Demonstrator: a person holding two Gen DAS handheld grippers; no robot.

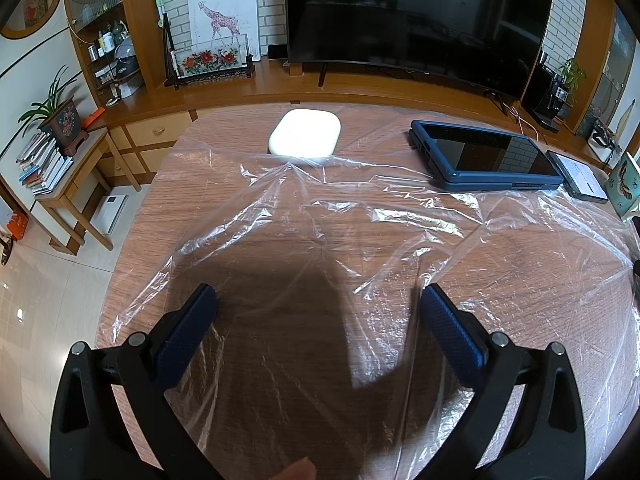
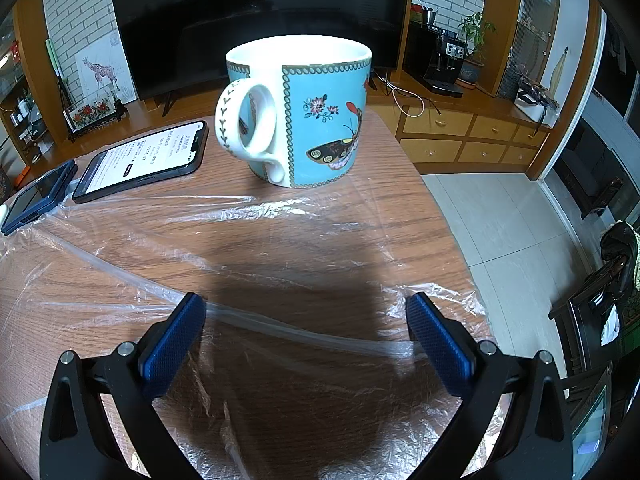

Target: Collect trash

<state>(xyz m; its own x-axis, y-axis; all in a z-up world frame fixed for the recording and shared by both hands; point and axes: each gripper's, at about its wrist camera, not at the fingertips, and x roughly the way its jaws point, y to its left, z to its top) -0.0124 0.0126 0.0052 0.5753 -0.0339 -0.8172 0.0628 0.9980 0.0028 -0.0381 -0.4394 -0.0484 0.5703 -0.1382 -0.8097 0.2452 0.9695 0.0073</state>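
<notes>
A large sheet of clear, crinkled plastic wrap [image 1: 352, 236] lies spread flat over the wooden table [image 1: 208, 160]. My left gripper [image 1: 320, 300] hovers open over its near part, blue pads wide apart with nothing between them. In the right wrist view the same plastic wrap [image 2: 256, 240] covers the table's right half, with a folded ridge running between the fingers. My right gripper [image 2: 306, 308] is open just above it, holding nothing.
A white rounded case [image 1: 305, 133], a blue-cased tablet [image 1: 486, 154] and a phone [image 1: 580, 176] lie at the far side. A blue butterfly mug [image 2: 298, 110] and the lit phone [image 2: 146, 158] stand ahead of the right gripper. The table edge [image 2: 452, 240] drops to tiled floor at right.
</notes>
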